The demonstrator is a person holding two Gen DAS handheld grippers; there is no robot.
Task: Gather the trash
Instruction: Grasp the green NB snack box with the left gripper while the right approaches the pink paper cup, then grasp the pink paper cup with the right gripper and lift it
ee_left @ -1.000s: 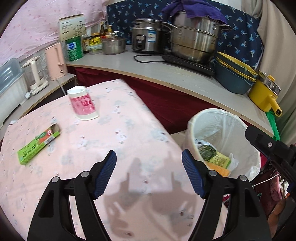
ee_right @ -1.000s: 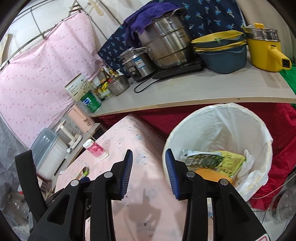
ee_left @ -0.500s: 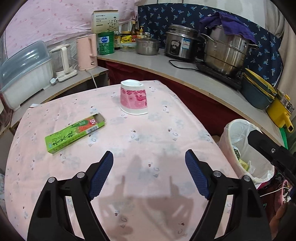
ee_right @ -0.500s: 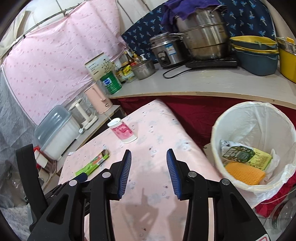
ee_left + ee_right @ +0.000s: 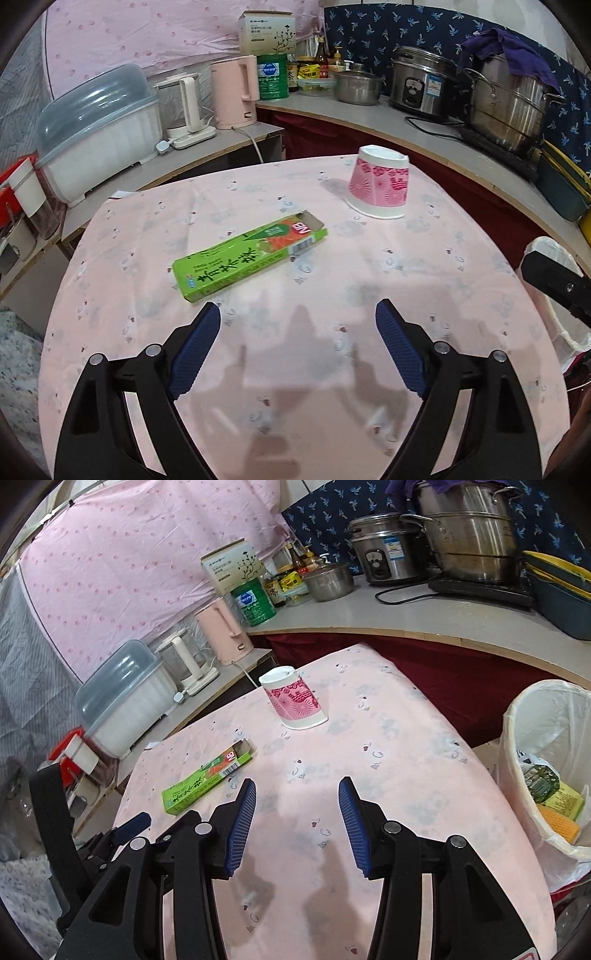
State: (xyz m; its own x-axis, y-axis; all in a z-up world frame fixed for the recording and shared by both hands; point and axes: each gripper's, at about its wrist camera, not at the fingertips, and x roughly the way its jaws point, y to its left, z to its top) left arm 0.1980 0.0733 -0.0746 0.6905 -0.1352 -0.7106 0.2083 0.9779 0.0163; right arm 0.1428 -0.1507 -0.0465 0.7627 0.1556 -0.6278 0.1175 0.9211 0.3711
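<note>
Two grippers over the table (image 5: 461, 288), both empty. Left gripper (image 5: 297, 321), bottom centre of the left view: jaws spread wide and just been opening, nothing between the pads, only pink cloth under them. Right gripper (image 5: 297, 797), bottom centre of the right view: jaws part open, narrower than the left, also just been opening, nothing held or touched.

Table fills the middle of both views, covered with a pale pink patterned cloth. Bin (image 5: 546, 716) with a white liner sits at the right edge of the right view, just off the table's right side; it holds a green packet and an orange sponge-like piece. In the left view only its rim shows at the right edge.

Green box (image 5: 249, 260), long, one end flap open, lies flat on the cloth, centre-left of the left view, just beyond the left gripper's left finger. Not touched.

Pink cup (image 5: 380, 184) stands upside down on the cloth, upper centre-right of the left view, well apart from the box.

Counter (image 5: 424, 129) curves along the top and right: steel pots, rice cooker, pink kettle, tins. Pink sheet and blue patterned cloth hang behind.
</note>
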